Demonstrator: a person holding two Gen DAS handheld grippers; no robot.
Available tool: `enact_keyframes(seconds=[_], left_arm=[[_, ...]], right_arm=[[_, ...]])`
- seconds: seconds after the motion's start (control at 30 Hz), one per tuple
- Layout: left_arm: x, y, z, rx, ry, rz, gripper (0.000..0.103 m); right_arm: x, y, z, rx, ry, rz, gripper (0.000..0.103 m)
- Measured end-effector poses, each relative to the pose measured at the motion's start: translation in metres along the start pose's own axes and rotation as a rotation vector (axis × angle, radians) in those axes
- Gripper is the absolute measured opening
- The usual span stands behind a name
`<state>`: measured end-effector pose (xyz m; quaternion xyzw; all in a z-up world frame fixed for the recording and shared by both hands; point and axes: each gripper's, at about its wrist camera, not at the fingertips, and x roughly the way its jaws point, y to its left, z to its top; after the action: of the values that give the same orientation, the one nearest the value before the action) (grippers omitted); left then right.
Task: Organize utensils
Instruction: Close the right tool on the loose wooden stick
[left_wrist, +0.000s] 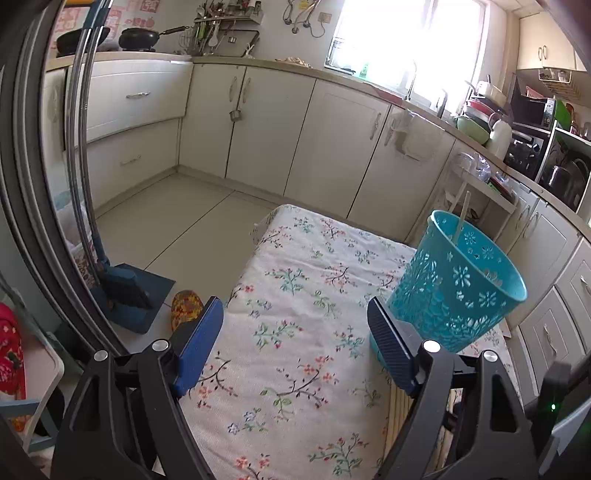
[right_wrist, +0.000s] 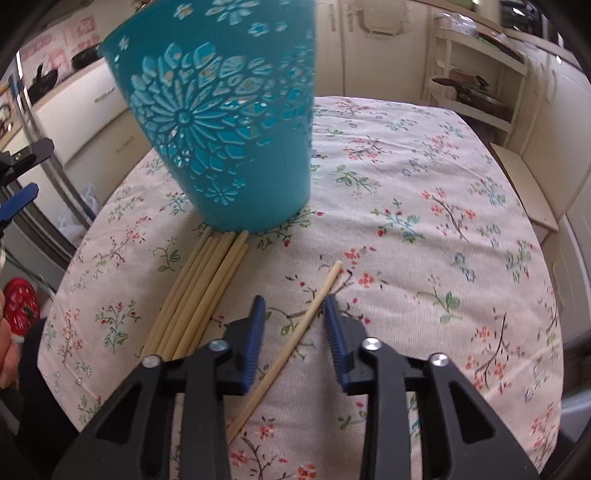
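Note:
A teal perforated holder stands on the floral tablecloth; in the left wrist view the holder has one chopstick standing in it. A bundle of pale wooden chopsticks lies on the cloth right in front of the holder. One single chopstick lies slanted between the fingers of my right gripper, which is open around it and low over the cloth. My left gripper is open and empty, above the cloth to the left of the holder.
The table's far edge drops to a tiled floor with kitchen cabinets beyond. A broom and dustpan lean at the left. A shelf rack stands behind the table at the right.

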<state>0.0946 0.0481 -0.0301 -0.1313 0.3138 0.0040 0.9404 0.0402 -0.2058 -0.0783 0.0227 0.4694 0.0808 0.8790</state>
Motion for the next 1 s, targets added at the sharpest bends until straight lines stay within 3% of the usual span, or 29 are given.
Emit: enact_keyframes(seconds=[0.13,0.27,0.43,0.67,0.7,0.77,0.87,1.0], left_arm=[[-0.003,0.005,-0.002,-0.003,0.009,-0.002,0.077],[-0.004,0.008,-0.005,-0.017,0.019,0.000,0.077],[0.000,0.009,-0.012,-0.019,0.041,0.007,0.077],[0.004,0.009,-0.020,-0.024,0.083,0.014,0.079],[0.004,0.008,-0.021,-0.023,0.087,0.013,0.079],[0.004,0.009,-0.022,-0.020,0.089,0.011,0.079],[0.002,0.009,-0.023,-0.015,0.087,0.013,0.080],[0.003,0.011,-0.024,-0.032,0.101,0.017,0.080]], right_arm=[[0.004,0.015,0.005,-0.290,0.045,0.104,0.015],[0.008,0.004,0.018,-0.376,0.123,0.139,0.013],[0.010,-0.006,0.022,-0.333,0.165,0.097,0.015],[0.007,-0.009,0.013,-0.123,0.102,0.022,0.017],[0.004,-0.011,0.014,-0.112,0.088,0.018,0.013],[0.000,-0.007,0.007,-0.136,0.076,0.079,0.011],[-0.001,0.001,0.007,-0.220,0.108,0.101,0.011],[0.002,-0.005,0.013,-0.189,0.155,0.121,0.011]])
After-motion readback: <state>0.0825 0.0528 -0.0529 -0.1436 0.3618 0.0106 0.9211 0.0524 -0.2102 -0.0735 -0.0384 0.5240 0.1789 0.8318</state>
